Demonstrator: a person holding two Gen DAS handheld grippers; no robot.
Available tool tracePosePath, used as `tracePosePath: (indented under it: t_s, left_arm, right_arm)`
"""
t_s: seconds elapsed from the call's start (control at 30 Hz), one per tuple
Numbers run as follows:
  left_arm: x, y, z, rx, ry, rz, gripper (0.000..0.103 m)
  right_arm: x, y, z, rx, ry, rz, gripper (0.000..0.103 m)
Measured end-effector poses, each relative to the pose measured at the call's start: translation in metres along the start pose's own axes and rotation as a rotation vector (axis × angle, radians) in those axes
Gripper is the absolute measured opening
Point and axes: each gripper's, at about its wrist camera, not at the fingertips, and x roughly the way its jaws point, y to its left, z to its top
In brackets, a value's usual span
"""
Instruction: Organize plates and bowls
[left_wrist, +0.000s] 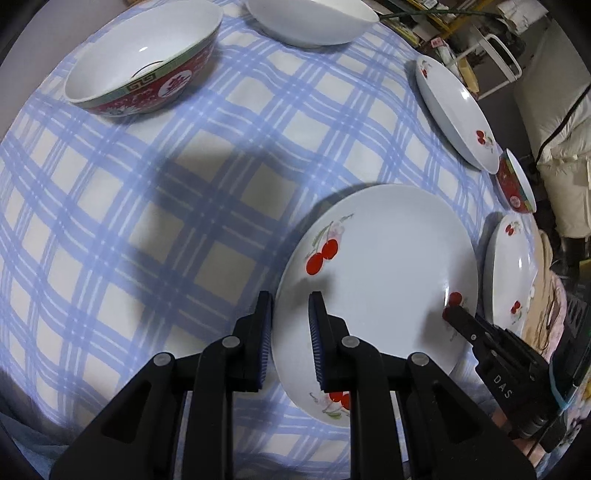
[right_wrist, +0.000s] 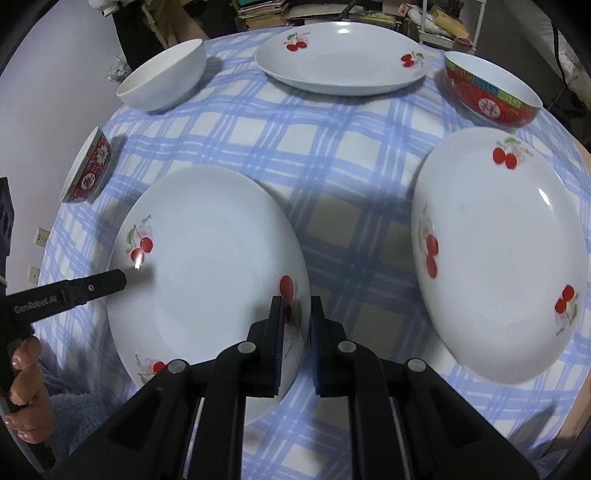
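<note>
A white plate with red cherries (left_wrist: 384, 258) (right_wrist: 207, 258) sits over the blue plaid tablecloth (left_wrist: 147, 221). My left gripper (left_wrist: 291, 295) has the plate's left rim between its pads and is shut on it. My right gripper (right_wrist: 297, 299) is shut on the opposite rim, one finger over the plate and one outside it. Each gripper shows in the other's view: the right gripper (left_wrist: 454, 314) at the plate's far side, the left gripper (right_wrist: 118, 277) reaching in from the left.
Around the table stand a large red patterned bowl (left_wrist: 147, 62) (right_wrist: 90, 173), a white bowl (left_wrist: 310, 22) (right_wrist: 166, 77), a smaller red bowl (right_wrist: 491, 96) and two more cherry plates (right_wrist: 343, 59) (right_wrist: 498, 258). A person's hand (right_wrist: 26, 387) holds the left gripper's handle.
</note>
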Motion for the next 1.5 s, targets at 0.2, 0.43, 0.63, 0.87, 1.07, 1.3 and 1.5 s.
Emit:
tracePosePath:
  t_s: [0.2, 0.43, 0.63, 0.87, 1.07, 1.3, 1.5]
  left_arm:
    - [0.002, -0.003, -0.002, 0.013, 0.013, 0.023, 0.018]
    - [0.005, -0.004, 0.0, 0.003, 0.013, 0.038, 0.018]
    - [-0.015, -0.007, -0.004, 0.031, -0.055, 0.084, 0.018]
    - [-0.047, -0.036, 0.002, 0.108, -0.134, 0.09, 0.024]
    - [-0.055, -0.07, 0.013, 0.139, -0.152, 0.12, 0.065]
    - [-0.051, -0.104, 0.024, 0.142, -0.145, 0.156, 0.084]
    - [-0.044, -0.145, 0.025, 0.231, -0.159, 0.159, 0.087]
  right_arm:
    - [-0.002, 0.001, -0.001, 0.0, 0.001, -0.014, 0.013]
    - [-0.001, 0.001, 0.001, -0.002, 0.004, -0.019, 0.013]
    - [-0.014, -0.009, 0.006, 0.045, -0.016, 0.01, 0.014]
    - [-0.062, -0.03, 0.024, 0.046, -0.13, 0.019, 0.035]
    - [-0.084, -0.053, 0.04, 0.045, -0.171, -0.068, 0.056]
    - [-0.097, -0.1, 0.039, 0.115, -0.213, -0.076, 0.096]
    - [-0.1, -0.129, 0.039, 0.165, -0.24, -0.098, 0.103]
